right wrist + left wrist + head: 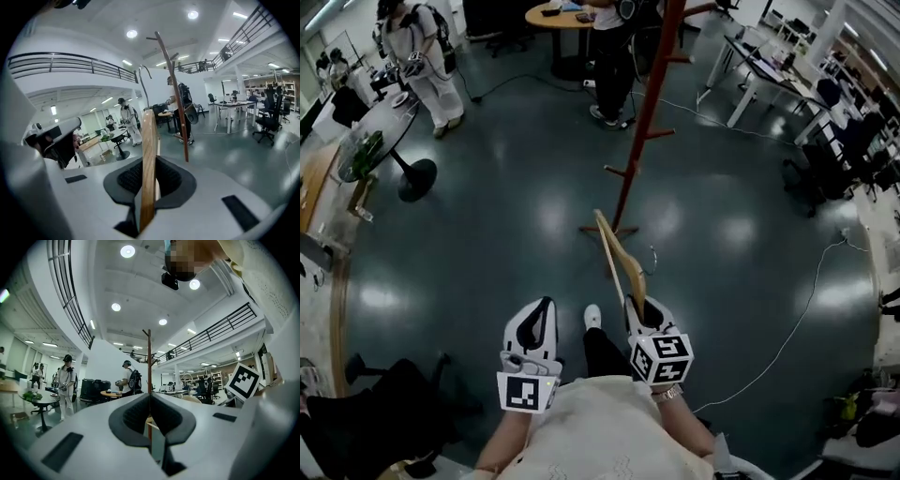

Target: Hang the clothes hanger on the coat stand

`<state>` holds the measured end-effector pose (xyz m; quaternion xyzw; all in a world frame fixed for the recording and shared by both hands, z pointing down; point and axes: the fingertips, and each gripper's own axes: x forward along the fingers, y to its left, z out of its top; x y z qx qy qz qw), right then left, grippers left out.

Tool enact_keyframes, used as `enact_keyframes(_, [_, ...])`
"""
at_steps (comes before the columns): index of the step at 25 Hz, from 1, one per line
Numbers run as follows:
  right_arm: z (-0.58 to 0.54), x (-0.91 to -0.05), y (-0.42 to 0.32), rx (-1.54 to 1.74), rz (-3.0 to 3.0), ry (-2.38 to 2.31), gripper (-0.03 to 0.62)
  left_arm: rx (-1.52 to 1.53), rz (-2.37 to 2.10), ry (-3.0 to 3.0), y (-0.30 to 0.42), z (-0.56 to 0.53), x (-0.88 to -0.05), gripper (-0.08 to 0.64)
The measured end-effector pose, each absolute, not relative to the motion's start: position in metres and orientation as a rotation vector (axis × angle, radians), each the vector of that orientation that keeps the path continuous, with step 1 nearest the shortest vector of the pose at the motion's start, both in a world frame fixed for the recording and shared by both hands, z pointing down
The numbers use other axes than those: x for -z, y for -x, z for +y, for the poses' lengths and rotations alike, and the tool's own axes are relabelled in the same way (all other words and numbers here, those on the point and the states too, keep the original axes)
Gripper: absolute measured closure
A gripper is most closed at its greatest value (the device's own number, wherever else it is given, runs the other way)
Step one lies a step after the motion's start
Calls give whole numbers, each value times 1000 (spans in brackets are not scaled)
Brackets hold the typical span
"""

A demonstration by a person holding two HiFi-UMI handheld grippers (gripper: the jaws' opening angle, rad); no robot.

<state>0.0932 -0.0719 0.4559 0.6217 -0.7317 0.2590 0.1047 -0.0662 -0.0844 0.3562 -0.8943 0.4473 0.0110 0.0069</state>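
A wooden clothes hanger (617,251) with a thin metal hook (144,82) sticks forward from my right gripper (639,309), which is shut on the hanger's wooden arm (148,164). The red-brown coat stand (645,112) rises from the dark floor straight ahead, with short pegs along its pole; its pole (173,93) stands just right of the hanger in the right gripper view. The hanger's far end reaches near the stand's base. My left gripper (536,328) is beside the right one, jaws together with nothing between them. The stand (149,362) shows far ahead of it.
People stand at the back near a round wooden table (555,17) and a round glass table (370,131) at the left. Desks and office chairs (834,141) line the right side. A white cable (797,319) trails across the floor. My white shoe (592,316) shows below.
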Motion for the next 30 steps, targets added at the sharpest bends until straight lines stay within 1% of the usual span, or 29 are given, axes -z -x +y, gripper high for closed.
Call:
enact_keyframes(7, [-155,-467,-125,-751,-2141,-1788,528,-67,1481,2796,38,-162,-347,546])
enact_keyframes(10, [-193,-480,-134,-702,-2139,-1779,528,-75,1445,2784,28,-192,-346,546])
enact_keyframes(15, [-254,-507,-152,-648,-2118,-1734,528,-74,1509,2791,6,-242,-347,546])
enact_keyframes(24, [-312,-581,-174,-746,-2047,-1668,528,10,1440,2787,-32,-293,-346,546])
enact_keyframes(30, [-343,-629,-180,-723,-1997,-1662,528,57,1463,2776,-33,-312,-354,546])
